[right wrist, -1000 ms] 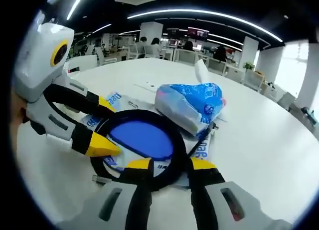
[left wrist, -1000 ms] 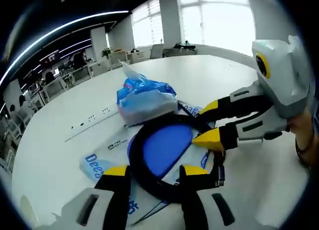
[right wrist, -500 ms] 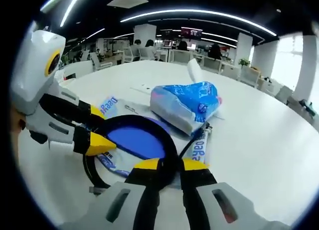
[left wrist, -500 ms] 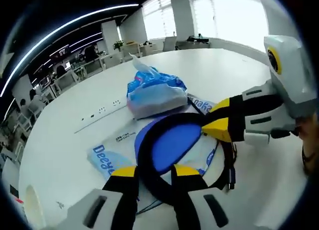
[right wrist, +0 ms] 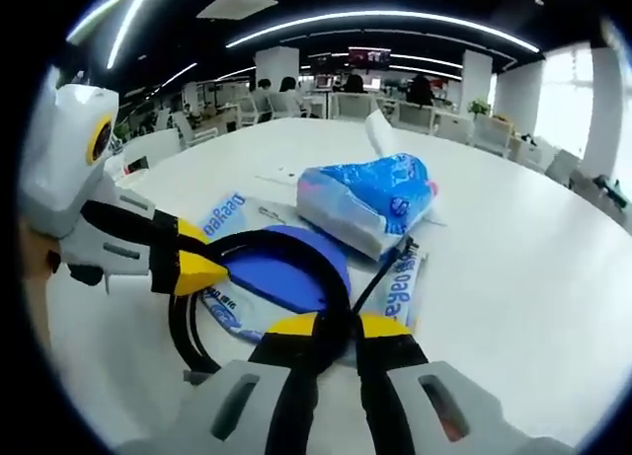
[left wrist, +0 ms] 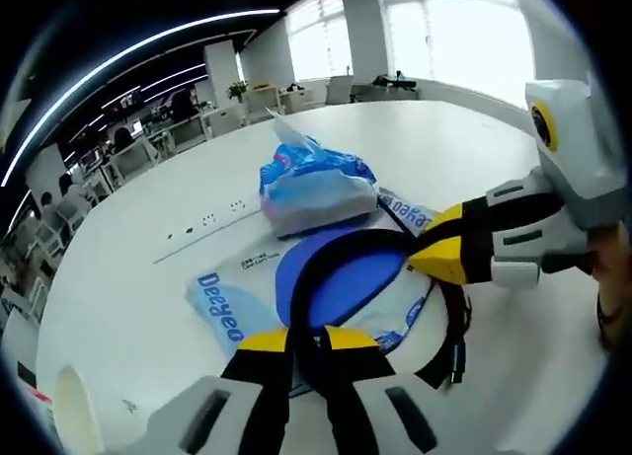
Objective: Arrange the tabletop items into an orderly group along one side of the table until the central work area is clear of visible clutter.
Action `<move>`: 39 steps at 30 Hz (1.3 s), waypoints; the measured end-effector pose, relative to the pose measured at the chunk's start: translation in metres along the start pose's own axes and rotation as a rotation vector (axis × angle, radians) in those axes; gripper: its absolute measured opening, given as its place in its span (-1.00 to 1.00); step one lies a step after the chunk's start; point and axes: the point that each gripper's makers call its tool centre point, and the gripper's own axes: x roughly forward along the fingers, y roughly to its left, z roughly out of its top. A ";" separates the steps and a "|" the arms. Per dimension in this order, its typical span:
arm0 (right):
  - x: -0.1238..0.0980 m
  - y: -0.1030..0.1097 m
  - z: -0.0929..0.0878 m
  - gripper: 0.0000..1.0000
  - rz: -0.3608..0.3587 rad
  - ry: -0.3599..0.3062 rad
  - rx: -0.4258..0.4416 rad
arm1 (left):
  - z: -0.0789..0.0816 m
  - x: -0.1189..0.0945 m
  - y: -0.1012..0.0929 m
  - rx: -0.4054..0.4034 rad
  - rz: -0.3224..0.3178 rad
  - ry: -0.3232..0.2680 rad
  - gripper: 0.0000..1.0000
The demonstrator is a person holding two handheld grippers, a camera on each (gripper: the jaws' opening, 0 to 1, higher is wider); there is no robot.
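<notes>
In the left gripper view, my left gripper (left wrist: 308, 342) rises from the bottom with its 2 yellow-tipped jaws pinched on the near arc of a black cable (left wrist: 331, 253), only a thin strip of cable showing between the tips. The cable is coiled in a loop on the white table (left wrist: 128, 277) and lies over a flat white pouch printed "Deeyeo" (left wrist: 225, 315) and a blue oval patch (left wrist: 351, 282) inside the loop. A loose run of the cable hangs down the right side to a plug near the table surface. Just beyond the loop, a blue and white plastic pack of tissues (left wrist: 316, 184) lies on the table, touching the pouch's far edge. From the right, my right gripper (left wrist: 415, 261) comes in with its jaws drawn together on the far side of the loop.

In the right gripper view, my right gripper (right wrist: 331, 327) stands at the bottom, its 2 jaws clamped on the black cable (right wrist: 331, 277) where the loop bends nearest. The blue patch (right wrist: 272, 272) and the pouch (right wrist: 390, 287) lie under the loop, and the tissue pack (right wrist: 365, 203) rests behind it. My left gripper (right wrist: 212, 270) reaches in from the left, its jaws nipped on the loop's left side. A hand (right wrist: 35, 267) holds it at the left edge.
</notes>
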 end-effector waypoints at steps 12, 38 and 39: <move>-0.008 0.005 0.001 -0.80 0.027 0.007 0.015 | 0.001 -0.006 0.003 -0.006 -0.010 0.007 -0.86; -0.047 0.018 0.018 -0.90 0.008 -0.019 -0.044 | 0.013 -0.024 -0.003 -0.016 -0.045 -0.001 -0.90; -0.049 0.019 0.019 -0.90 0.008 -0.023 -0.045 | 0.014 -0.027 -0.003 -0.014 -0.042 -0.002 -0.90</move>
